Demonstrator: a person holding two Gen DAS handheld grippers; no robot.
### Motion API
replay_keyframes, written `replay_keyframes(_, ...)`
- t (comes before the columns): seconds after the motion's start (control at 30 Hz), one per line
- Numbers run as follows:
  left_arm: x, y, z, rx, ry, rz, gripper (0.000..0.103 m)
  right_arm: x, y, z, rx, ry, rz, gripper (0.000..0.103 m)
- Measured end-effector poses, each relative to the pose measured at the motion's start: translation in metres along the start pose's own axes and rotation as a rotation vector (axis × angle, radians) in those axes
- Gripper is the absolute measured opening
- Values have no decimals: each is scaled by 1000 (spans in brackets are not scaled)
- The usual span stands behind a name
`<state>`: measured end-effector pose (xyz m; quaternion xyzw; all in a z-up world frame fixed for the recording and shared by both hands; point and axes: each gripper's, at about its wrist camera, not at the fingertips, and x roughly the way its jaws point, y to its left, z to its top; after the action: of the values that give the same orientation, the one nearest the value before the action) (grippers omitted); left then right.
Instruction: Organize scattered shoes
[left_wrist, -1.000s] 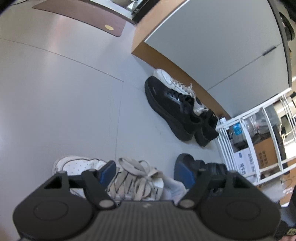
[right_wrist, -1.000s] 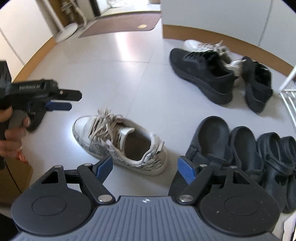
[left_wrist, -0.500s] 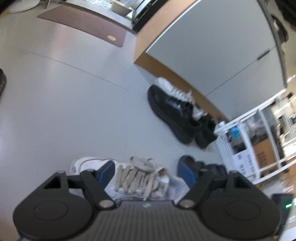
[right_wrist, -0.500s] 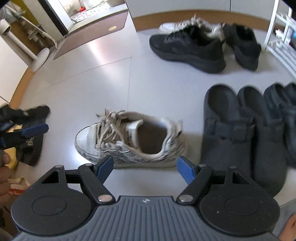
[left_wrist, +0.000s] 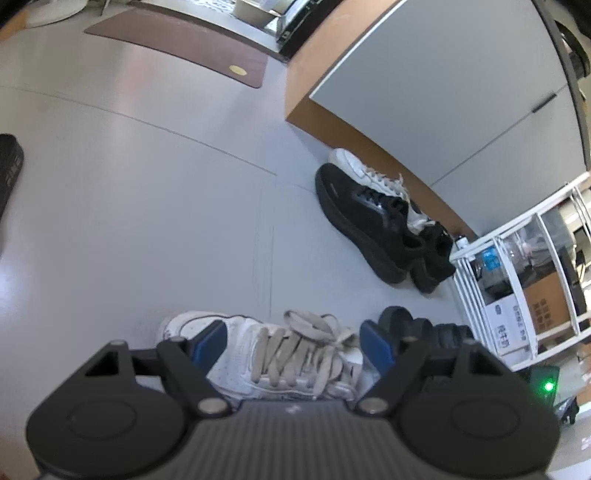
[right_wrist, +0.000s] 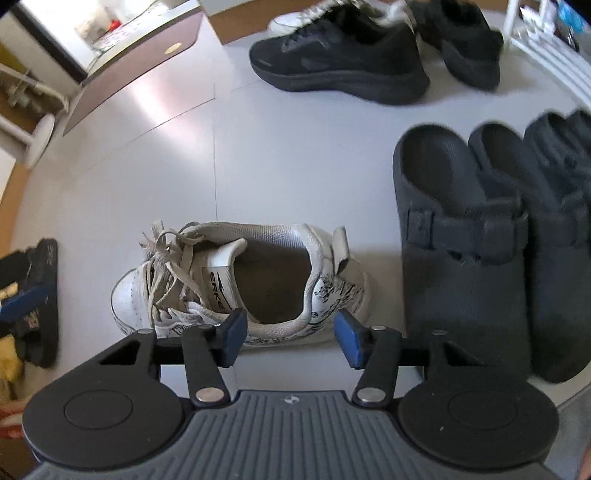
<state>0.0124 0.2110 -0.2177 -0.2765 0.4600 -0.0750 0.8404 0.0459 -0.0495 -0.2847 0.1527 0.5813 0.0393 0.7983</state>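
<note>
Narrowing since a moment ago, the right tongs (right_wrist: 290, 338) are lowering, still gripping nothing, over the white laced leather sneaker (right_wrist: 236, 280) on the smooth floor (right_wrist: 280, 158); left tongs (left_wrist: 291, 341) are gaping wide, empty.

Pale grey tiled floor (right_wrist: 280, 158), glossy, crossed by thin grout lines. Lying directly on it: a white laced sneaker (right_wrist: 240, 280) on its sole — just beside it, a row of black clogs (right_wrist: 461, 236). Farther off from the sneaker, by the cabinet's brown base: two black trainers (right_wrist: 340, 62) and another white sneaker (left_wrist: 364, 171), bunched together. Beyond those — a brown doormat (left_wrist: 184, 44).
</note>
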Motion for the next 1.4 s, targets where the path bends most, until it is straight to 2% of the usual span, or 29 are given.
replay_keyframes(0.13,3,0,-3,4,0,10,78,12,-2,-4,-8,2,-32,43)
replay_keyframes(0.4,7,0,-1,-11,-8,20,78,20,-16,10,-20,-8,-29,33)
replay_keyframes(0.53,7,1,0,-16,-17,25,78,20,-10,17,-83,-48,-46,29)
replay_keyframes(0.6,7,1,0,-19,-22,27,78,16,-6,17,-98,-57,-55,31)
replay_keyframes(0.67,7,1,1,-22,-26,30,78,11,2,13,-90,-56,-41,49)
replay_keyframes(0.7,7,1,1,-23,-28,31,78,9,5,11,-85,-61,-33,64)
replay_keyframes(0.73,7,1,1,-24,-31,32,78,7,6,10,-83,-65,-28,74)
replay_keyframes(0.8,7,3,1,-28,-33,34,78,4,10,5,-78,-69,-11,79)
replay_keyframes(0.93,4,8,2,-24,-31,28,78,10,22,-5,-72,-31,34,82)
replay_keyframes(1.17,2,13,2,-27,-28,24,78,24,39,-7,-117,-14,38,82)
replay_keyframes(1.4,-2,8,4,-19,-52,16,78,28,29,1,-72,17,63,71)
